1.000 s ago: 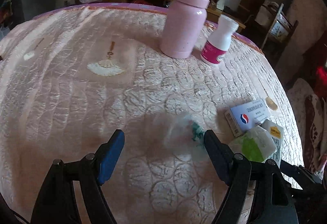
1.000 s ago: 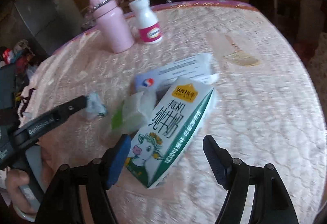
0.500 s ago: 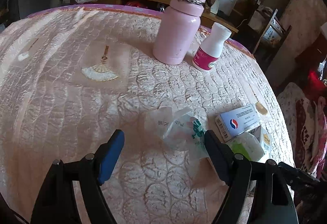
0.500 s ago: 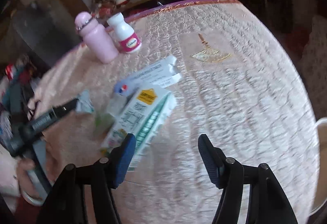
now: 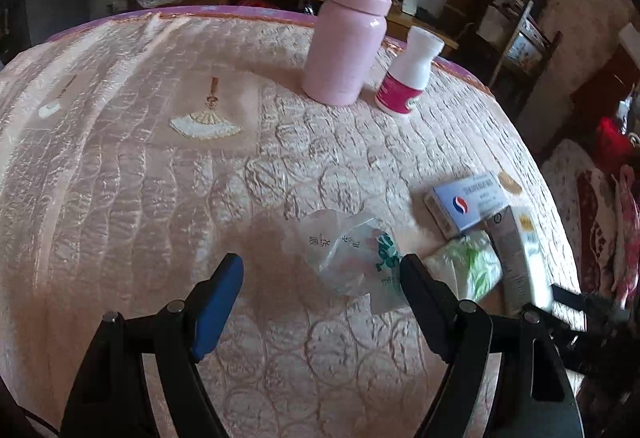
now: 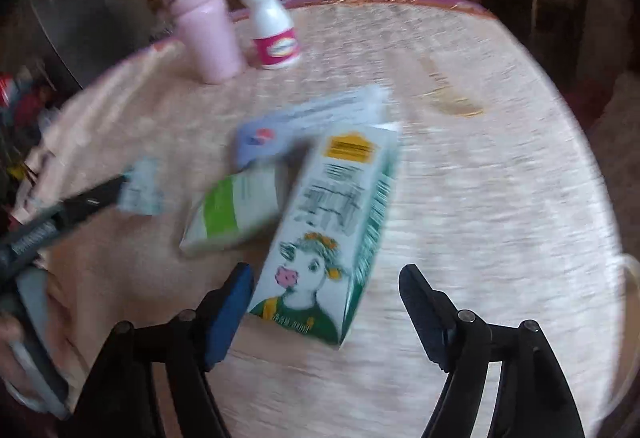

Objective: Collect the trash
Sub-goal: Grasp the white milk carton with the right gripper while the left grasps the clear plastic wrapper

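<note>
The left tongs (image 5: 320, 290) stand wide open over a counter (image 5: 140, 178) draped in glossy pink quilted cloth, stitched in rounded scales with an embroidered fan (image 5: 206, 126). Nothing is pressed between the pads; a crumpled clear plastic wrapper (image 5: 348, 258) with green print lies between the tips, nearer the right-hand finger (image 5: 420, 294). Beyond the tips, well apart, a smooth pink flask (image 5: 348, 38) with a metal chain at its neck stands upright, and just right of it a white bottle (image 5: 408, 74) with a magenta label. To the right of these tongs lie a flat blue-and-white box (image 5: 468, 202) and a soft green-and-white tissue pack (image 5: 468, 266).

The right tongs (image 6: 324, 298) are opening; a rectangular milk carton (image 6: 332, 230) printed with a cow lies flat on the cloth with its bottom end between the tips, close to the left-hand finger, which does not press it. Left of the carton sits the tissue pack, the box behind both. This view is blurred.
</note>
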`<action>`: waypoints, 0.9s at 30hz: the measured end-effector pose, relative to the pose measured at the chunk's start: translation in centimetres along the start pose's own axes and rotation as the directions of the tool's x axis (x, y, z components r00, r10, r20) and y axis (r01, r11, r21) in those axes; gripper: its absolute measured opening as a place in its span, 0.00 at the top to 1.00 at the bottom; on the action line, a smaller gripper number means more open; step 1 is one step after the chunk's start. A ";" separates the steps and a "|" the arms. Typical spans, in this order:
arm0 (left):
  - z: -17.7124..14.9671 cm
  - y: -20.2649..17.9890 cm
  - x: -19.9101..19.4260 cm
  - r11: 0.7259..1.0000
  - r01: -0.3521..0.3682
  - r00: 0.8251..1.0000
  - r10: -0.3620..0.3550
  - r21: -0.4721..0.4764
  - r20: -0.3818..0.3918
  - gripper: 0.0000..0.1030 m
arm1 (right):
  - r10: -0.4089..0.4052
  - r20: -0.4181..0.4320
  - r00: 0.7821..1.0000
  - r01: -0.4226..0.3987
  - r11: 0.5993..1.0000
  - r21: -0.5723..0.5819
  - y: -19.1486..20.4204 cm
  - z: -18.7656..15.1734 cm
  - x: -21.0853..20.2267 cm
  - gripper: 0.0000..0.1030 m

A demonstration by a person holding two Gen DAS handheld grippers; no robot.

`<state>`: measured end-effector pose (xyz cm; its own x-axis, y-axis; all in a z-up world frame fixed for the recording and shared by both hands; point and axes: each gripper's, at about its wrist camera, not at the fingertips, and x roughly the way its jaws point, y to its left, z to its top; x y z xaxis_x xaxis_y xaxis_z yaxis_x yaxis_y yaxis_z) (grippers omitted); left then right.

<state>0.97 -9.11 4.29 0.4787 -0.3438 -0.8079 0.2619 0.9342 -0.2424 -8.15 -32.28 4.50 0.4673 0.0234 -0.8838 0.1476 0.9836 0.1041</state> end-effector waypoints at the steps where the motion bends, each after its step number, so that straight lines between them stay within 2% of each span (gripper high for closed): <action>1: -0.1 0.0 0.2 1.000 -0.002 1.000 0.002 0.004 -0.003 0.22 | -0.014 -0.011 1.000 0.014 1.000 -0.003 -0.7 0.0 -0.4 0.24; 4: -0.1 -0.1 0.9 1.000 -0.019 1.000 0.019 0.011 -0.018 0.21 | 0.062 -0.002 0.998 -0.062 0.996 0.058 -3.5 0.3 -1.3 0.24; 7: 0.1 -0.4 1.5 0.999 -0.033 0.999 0.033 0.000 -0.022 0.21 | 0.060 0.032 0.998 -0.063 0.994 0.091 -3.8 0.9 -1.3 0.24; 10: 0.4 -0.6 1.8 1.000 -0.027 1.000 0.027 -0.009 -0.006 0.21 | 0.040 0.051 0.998 -0.043 0.998 0.044 -2.6 2.1 -0.4 0.24; 11: 0.5 -0.6 1.9 1.000 -0.022 1.000 0.022 -0.019 -0.006 0.25 | 0.033 0.047 0.998 -0.035 0.999 0.029 -2.3 2.6 0.4 0.24; 12: 0.4 -0.5 2.0 0.999 -0.008 1.000 0.008 -0.034 -0.009 0.48 | 0.024 0.039 0.999 -0.025 1.000 0.015 -1.9 3.0 1.3 0.24; 13: 0.3 -0.5 2.3 0.999 0.019 0.999 -0.021 -0.045 -0.026 0.63 | 0.029 0.031 0.999 -0.029 0.999 0.019 -1.9 3.1 1.9 0.28; 14: 0.2 -0.5 2.4 0.997 0.049 0.998 -0.052 -0.054 -0.046 0.70 | 0.046 0.029 0.999 -0.047 0.998 0.033 -2.0 3.0 2.2 0.47; 17: -0.2 -1.1 1.0 0.999 0.029 0.999 -0.030 -0.014 -0.016 0.81 | 0.057 0.052 0.997 -0.059 0.997 0.039 -2.1 1.5 1.2 0.47; 23: -1.8 -3.5 -2.9 0.996 0.053 0.998 -0.056 0.077 0.038 0.83 | 0.079 0.121 0.989 -0.084 0.996 0.040 -4.5 -1.7 -3.4 0.47; 27: -2.8 -5.6 -4.9 0.990 0.095 0.994 -0.101 0.108 0.048 0.83 | 0.078 0.153 0.985 -0.084 0.996 0.033 -5.7 -3.6 -5.6 0.47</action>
<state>-5.20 -12.37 8.13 0.4897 -0.4407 -0.7523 0.3957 0.8812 -0.2586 -14.76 -37.38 7.18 0.6051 0.0720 -0.7929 0.1369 0.9717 0.1926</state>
